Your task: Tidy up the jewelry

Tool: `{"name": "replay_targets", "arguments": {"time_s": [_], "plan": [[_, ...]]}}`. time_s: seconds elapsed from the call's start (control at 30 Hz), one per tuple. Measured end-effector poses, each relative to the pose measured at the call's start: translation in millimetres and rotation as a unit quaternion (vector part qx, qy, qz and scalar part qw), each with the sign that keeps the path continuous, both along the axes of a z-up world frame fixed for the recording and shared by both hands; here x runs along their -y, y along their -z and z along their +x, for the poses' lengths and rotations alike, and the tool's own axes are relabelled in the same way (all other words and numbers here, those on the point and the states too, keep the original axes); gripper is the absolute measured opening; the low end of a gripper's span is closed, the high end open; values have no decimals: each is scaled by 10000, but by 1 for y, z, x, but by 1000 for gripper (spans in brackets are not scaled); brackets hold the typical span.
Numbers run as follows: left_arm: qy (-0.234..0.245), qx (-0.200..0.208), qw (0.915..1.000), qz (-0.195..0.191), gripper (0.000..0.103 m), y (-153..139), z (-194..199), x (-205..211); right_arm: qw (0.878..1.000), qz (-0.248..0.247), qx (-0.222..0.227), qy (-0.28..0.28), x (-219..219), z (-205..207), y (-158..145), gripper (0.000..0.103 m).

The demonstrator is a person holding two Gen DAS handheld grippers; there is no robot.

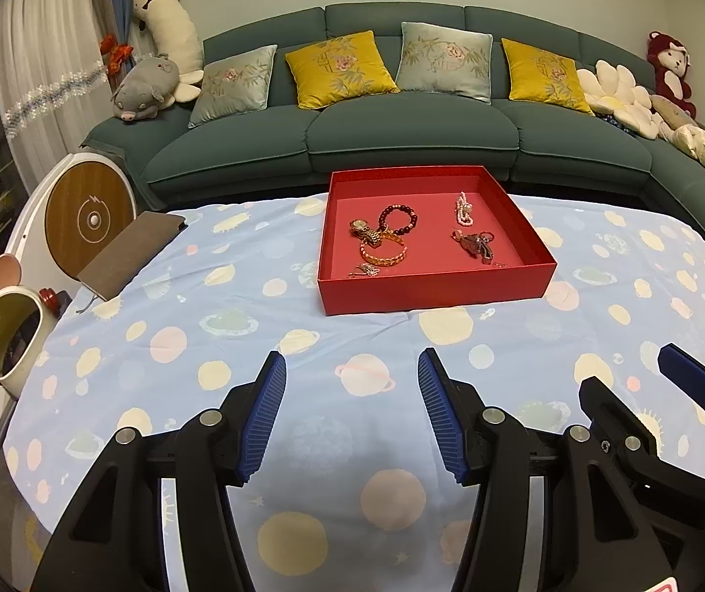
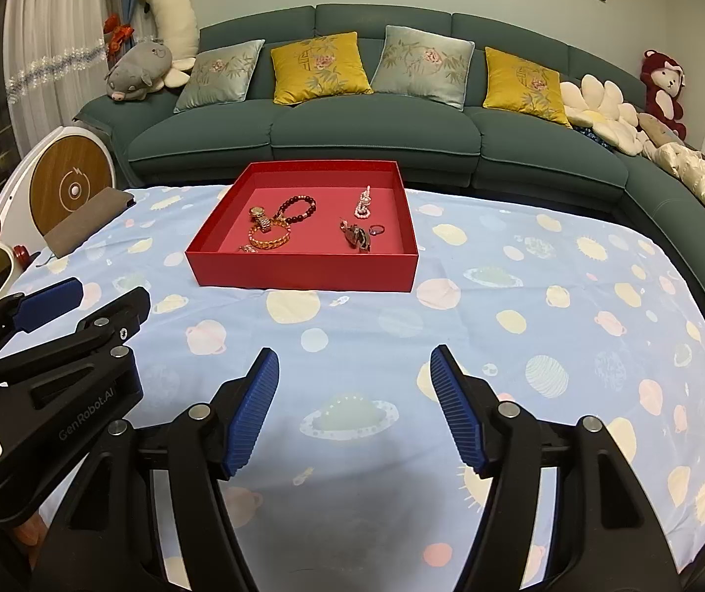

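Observation:
A red box stands on the table at the far middle. Inside lie a dark bead bracelet, a gold watch, an orange bangle, a pink pearl piece, a dark clip with a ring, and a small silver piece. My left gripper and right gripper are both open and empty, side by side above the cloth, well short of the box.
A blue planet-print cloth covers the table. A brown notebook lies at the far left. A round device and a mouse-eared jar stand off the left edge. A green sofa with cushions runs behind.

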State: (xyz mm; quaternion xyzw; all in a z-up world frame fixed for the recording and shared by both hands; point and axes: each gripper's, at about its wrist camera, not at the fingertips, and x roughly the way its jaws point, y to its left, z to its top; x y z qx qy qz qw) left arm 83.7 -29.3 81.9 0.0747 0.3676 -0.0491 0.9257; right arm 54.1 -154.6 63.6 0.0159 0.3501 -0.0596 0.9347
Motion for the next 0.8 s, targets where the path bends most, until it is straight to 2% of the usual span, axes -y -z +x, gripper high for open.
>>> {"name": "replay_targets", "arguments": {"time_s": [0.8], "plan": [[-48, -79, 10000, 31, 53, 3, 3, -2, 10000, 20, -63, 69, -1, 0, 2, 63]]}}
